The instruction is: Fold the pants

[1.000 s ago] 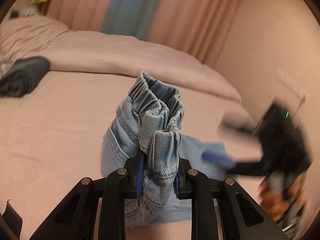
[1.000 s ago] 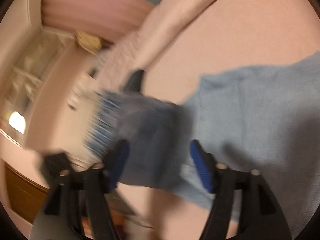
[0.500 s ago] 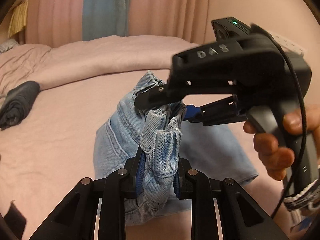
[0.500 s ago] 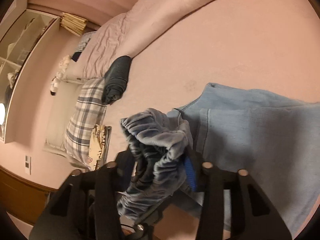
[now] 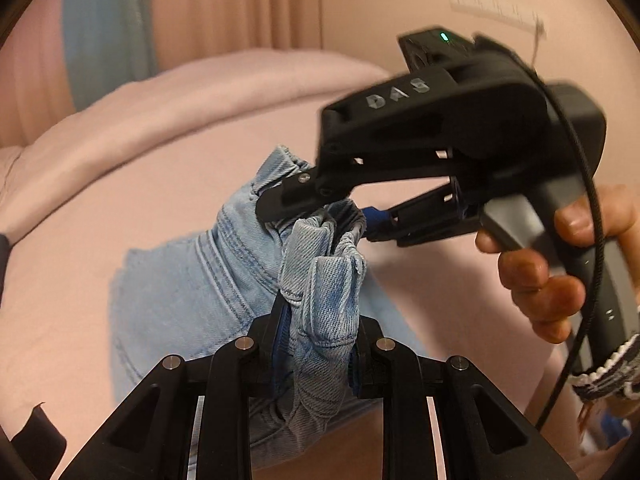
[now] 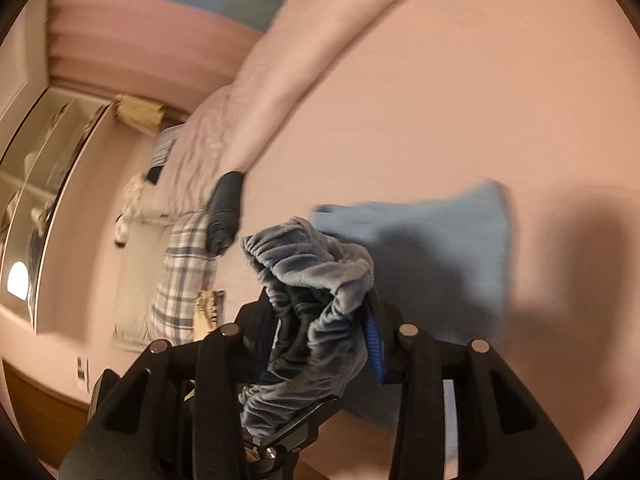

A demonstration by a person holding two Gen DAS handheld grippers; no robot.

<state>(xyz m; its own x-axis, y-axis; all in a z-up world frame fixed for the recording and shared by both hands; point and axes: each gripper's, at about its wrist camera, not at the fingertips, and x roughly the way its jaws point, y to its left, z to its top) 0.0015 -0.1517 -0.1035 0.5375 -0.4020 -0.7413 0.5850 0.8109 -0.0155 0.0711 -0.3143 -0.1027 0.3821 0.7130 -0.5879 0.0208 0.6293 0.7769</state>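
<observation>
Above bed [image 5: 100,200], right gripper [image 5: 320,216] now clamps pants [image 5: 320,300].

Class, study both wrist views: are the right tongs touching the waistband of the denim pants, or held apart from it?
Touching. In the right wrist view the right tongs are shut on the gathered waistband of the denim pants, fabric pinched between the fingers.
</observation>
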